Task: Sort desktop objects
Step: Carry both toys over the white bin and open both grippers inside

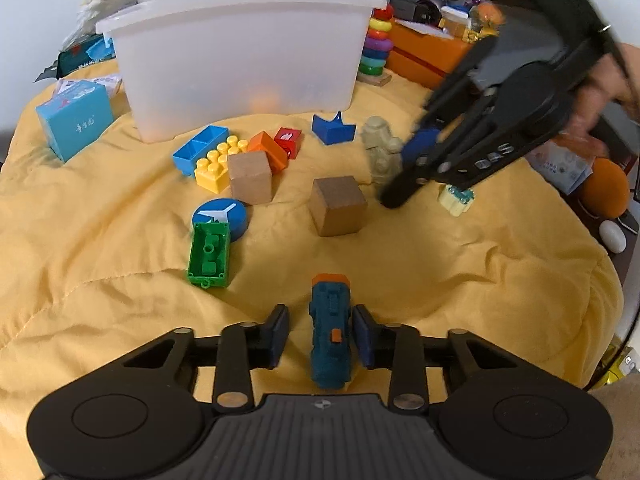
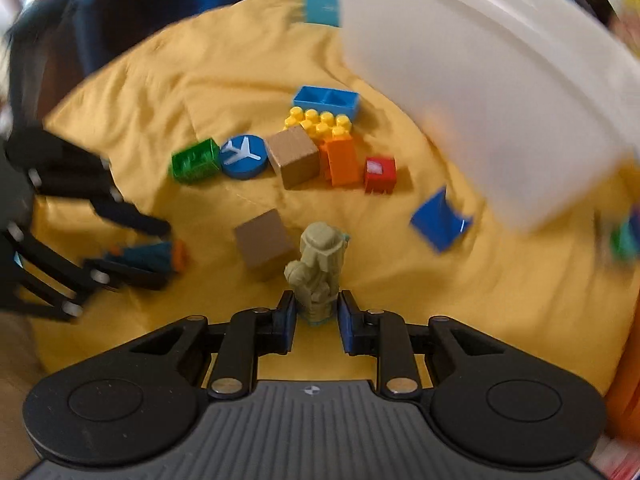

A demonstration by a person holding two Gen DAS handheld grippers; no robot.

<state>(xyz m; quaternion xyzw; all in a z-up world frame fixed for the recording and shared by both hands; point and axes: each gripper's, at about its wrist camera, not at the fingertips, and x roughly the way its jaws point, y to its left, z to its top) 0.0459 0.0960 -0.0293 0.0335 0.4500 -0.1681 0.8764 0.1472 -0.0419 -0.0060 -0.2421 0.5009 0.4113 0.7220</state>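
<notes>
A teal toy with an orange tip (image 1: 330, 328) lies on the yellow cloth (image 1: 100, 200) between the fingers of my left gripper (image 1: 322, 334), which is open. Its right pad is against the toy and its left pad stands apart. My right gripper (image 2: 317, 316) is shut on the base of a beige figure (image 2: 320, 256), held upright. That figure (image 1: 382, 152) and the right gripper (image 1: 404, 172) also show in the left wrist view. The white plastic bin (image 1: 240, 4) stands at the back, its wall (image 2: 480, 60) close on the right.
Loose on the cloth are two brown cubes (image 1: 250, 176) (image 1: 338, 206), a green brick (image 1: 209, 254), a blue plane disc (image 1: 220, 216), yellow (image 1: 216, 164), orange (image 1: 268, 150), red (image 1: 288, 140) and blue (image 1: 334, 126) pieces. A blue box (image 1: 74, 120) and stacking rings (image 1: 378, 46) flank the bin.
</notes>
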